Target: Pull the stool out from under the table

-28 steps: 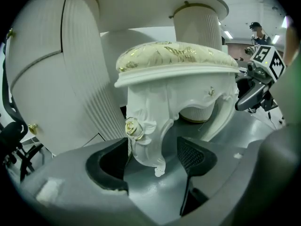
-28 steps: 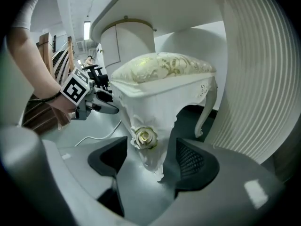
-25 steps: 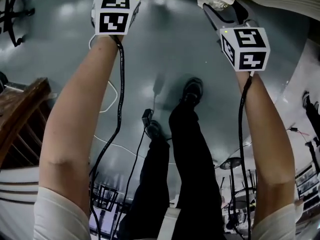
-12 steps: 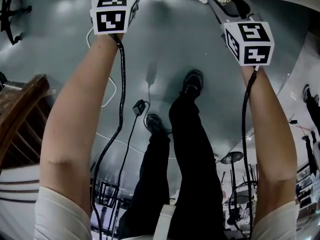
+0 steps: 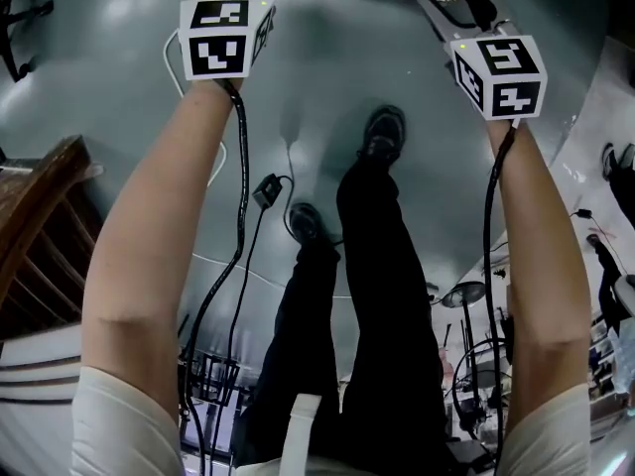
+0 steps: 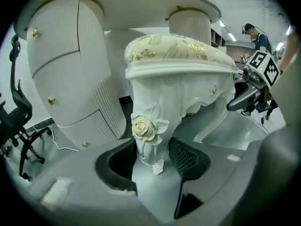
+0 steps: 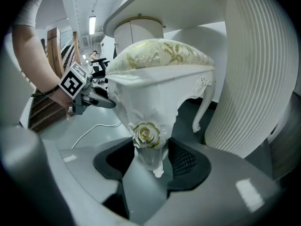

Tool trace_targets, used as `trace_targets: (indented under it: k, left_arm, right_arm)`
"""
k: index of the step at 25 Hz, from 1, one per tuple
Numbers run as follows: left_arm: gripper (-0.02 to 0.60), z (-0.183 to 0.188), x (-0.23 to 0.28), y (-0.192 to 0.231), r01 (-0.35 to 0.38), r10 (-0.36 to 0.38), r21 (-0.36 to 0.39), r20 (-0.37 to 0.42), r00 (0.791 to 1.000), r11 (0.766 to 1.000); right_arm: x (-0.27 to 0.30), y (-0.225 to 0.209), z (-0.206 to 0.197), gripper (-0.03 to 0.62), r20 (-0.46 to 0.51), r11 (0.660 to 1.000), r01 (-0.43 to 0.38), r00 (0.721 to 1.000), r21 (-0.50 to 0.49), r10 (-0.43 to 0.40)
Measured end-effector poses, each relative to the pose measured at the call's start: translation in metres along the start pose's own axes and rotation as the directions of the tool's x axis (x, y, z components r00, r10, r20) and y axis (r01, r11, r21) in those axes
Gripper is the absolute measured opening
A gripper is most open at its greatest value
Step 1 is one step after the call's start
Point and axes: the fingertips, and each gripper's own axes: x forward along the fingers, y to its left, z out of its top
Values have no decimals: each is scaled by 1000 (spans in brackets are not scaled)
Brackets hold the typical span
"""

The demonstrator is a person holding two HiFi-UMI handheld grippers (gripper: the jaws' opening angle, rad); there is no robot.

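The left claw (image 6: 154,159) is clamped on a carved leg (image 6: 157,102) of the white stool (image 6: 181,67), its two dark jaws pressing the leg from either side just below a gold-edged rose (image 6: 141,126). The right claw (image 7: 151,163) holds another carved leg (image 7: 143,109) of the stool in the same way, jaws closed against it beneath a matching rose (image 7: 147,134). The stool stands upright on the grey floor (image 5: 327,77), its cream cushion (image 6: 176,48) patterned in gold. The cushion sits beneath the overhanging top of the white table (image 6: 141,4), between a rounded pedestal with small gold knobs (image 6: 66,65) on one side and a second column (image 6: 190,25) behind. In the right gripper view a fluted pedestal (image 7: 254,69) rises just beside the stool's far legs. From the head view both bare forearms reach forward and down, each claw's marker cube (image 5: 220,38) near the top edge, where a sliver of the cushion shows by the right cube (image 5: 501,72). Black cables (image 5: 238,196) trail from the wrists toward the person's dark trousers (image 5: 377,296) and shoes. A black office chair (image 6: 16,121) stands on the floor well to the left of the table.
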Motion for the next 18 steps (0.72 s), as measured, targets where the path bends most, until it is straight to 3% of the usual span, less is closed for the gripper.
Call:
trace_targets:
  k: [5,18]
  left_arm:
    - [215,-21,-44,-18,16,-16,-11,12,1000,1000]
    - [210,-127,-136,-75,109,-109,-1,-57,992,994]
  right_arm:
    - [-34,37,-14,221,-12,1000,11,1000,-18,-11]
    - [-86,143,-99,221,-72,1000,-7,997,2,7]
